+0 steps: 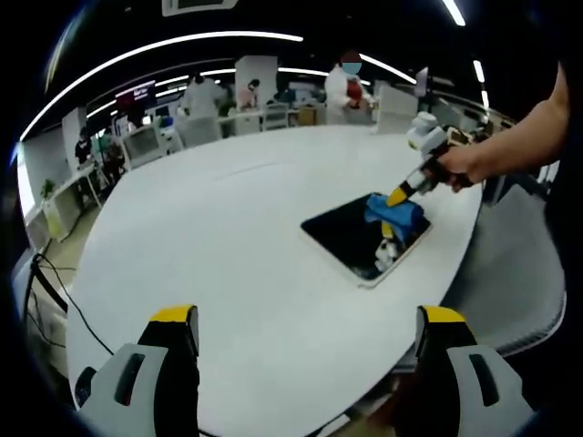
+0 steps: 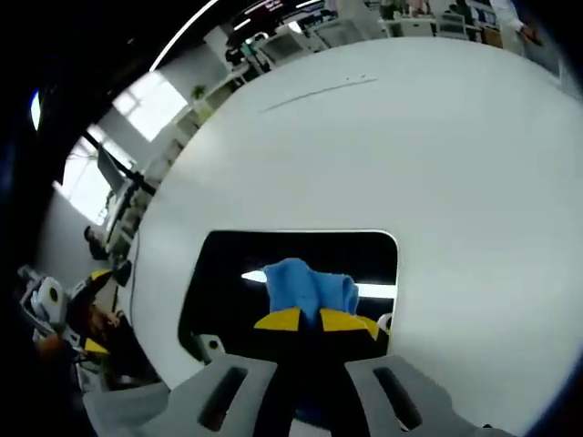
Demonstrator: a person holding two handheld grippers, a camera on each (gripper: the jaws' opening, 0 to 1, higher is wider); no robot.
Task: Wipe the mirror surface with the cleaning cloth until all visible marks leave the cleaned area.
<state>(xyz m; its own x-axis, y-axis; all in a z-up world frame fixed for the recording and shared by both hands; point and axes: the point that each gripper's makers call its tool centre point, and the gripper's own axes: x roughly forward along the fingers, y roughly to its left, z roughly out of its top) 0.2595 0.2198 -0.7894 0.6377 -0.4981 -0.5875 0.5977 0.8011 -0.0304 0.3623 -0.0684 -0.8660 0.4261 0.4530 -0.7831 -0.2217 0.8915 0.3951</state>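
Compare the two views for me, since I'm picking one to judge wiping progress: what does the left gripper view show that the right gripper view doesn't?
Left gripper view alone: the left gripper open over the white table, the person's hand gripping the right gripper from the side, and people at desks beyond.

Right gripper view alone: a close look down at the right gripper's yellow tips shut on the cloth, with light strips reflected in the mirror.

Both: table, dark mirror, blue cloth pressed on it.

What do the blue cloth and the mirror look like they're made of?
Cleaning cloth: soft, matte fabric, bunched into folds; possibly microfiber. Mirror: glossy glass-like panel with a pale rim, reflecting ceiling light strips. The right gripper is shut on the cloth.
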